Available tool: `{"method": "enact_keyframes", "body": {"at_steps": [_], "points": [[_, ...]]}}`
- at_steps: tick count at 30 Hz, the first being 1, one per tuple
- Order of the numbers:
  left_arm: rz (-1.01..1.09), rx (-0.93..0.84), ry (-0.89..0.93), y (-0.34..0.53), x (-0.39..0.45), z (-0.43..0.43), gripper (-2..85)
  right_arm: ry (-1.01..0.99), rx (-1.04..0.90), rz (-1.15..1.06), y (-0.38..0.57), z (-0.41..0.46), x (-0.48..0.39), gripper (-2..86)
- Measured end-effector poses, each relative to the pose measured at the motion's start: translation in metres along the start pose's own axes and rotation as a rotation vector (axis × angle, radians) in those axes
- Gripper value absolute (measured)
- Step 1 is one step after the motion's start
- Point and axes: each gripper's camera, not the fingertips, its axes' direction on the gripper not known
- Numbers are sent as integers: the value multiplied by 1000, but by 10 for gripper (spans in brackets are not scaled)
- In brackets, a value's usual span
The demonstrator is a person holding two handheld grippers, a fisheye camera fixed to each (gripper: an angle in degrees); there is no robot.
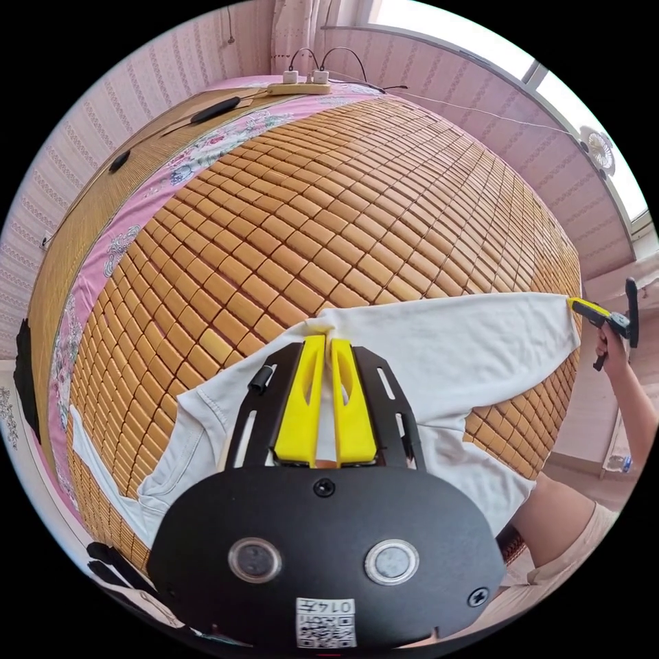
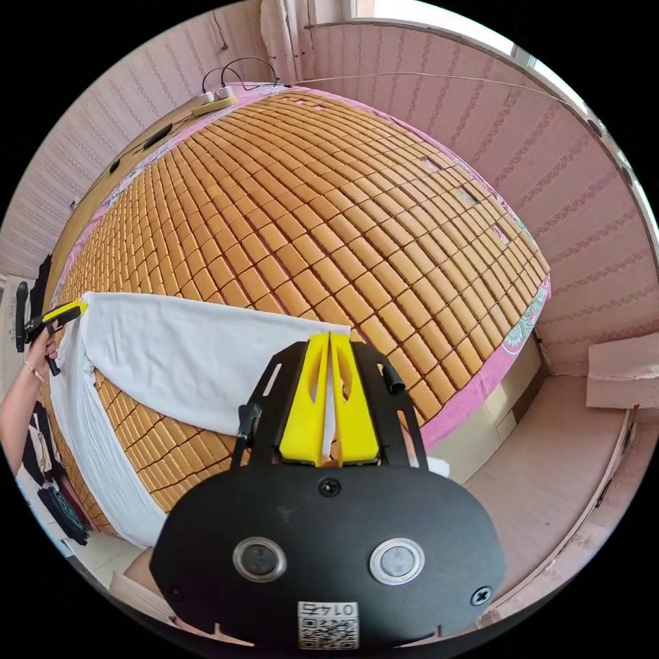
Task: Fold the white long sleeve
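**While both grippers pinch the shirt**

Big bed w/ a bamboo mat (image 1: pixel 384 206) lies under & past both grippers. White long sleeve (image 1: pixel 453 343) is stretched betw. them over the mat. Left gripper (image 1: pixel 328 341) has jaws closed on the cloth. Right gripper (image 2: pixel 329 338) pinches the other end, too.

Right tongs (image 2: pixel 329 338) clamp the white long sleeve (image 2: pixel 185 357) — over the mat (image 2: pixel 329 206).

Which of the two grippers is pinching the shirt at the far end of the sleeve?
The right gripper, whose jaws close on the white long sleeve at its far end; the left gripper grips nearer the body.
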Motion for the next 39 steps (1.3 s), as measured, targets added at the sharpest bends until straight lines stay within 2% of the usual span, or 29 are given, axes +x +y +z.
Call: {"method": "enact_keyframes", "body": {"at_steps": [3, 7, 12, 17, 19, 23, 26, 31, 36, 39], "points": [[11, 38, -14, 1, -2, -10, -7, -47, 39, 20, -10, -8, 5, -7], [-29, 26, -4, 4, -9, -7, -6, -6, 86, 72, -39, -8, 21, -8], [-92, 42, 34, 24, -11, -3, 6, -61, 41, 70, -55, 2, 22, -1], [-104, 63, 31, 44, -13, -8, 5, -146, -18, 47, -40, 16, 0, 62], [-99, 65, 28, 51, -13, -11, 1, -149, -59, 20, -41, 31, -10, 49], [-84, 91, 8, 68, -15, -22, -5, -129, 0, -57, -52, 27, -27, 2], [-101, 90, 22, 80, -19, -21, -2, -113, 47, -22, -67, 27, -27, -1], [-186, 118, 92, 106, -31, -26, 32, -97, -18, -18, -88, 50, -43, 15], [-272, 310, 88, 194, -49, -102, 46, -18, 42, 2, -83, 25, -58, 44], [-341, 305, 47, 282, -54, -136, 45, 100, 28, -124, -77, 11, -93, 49]]}}
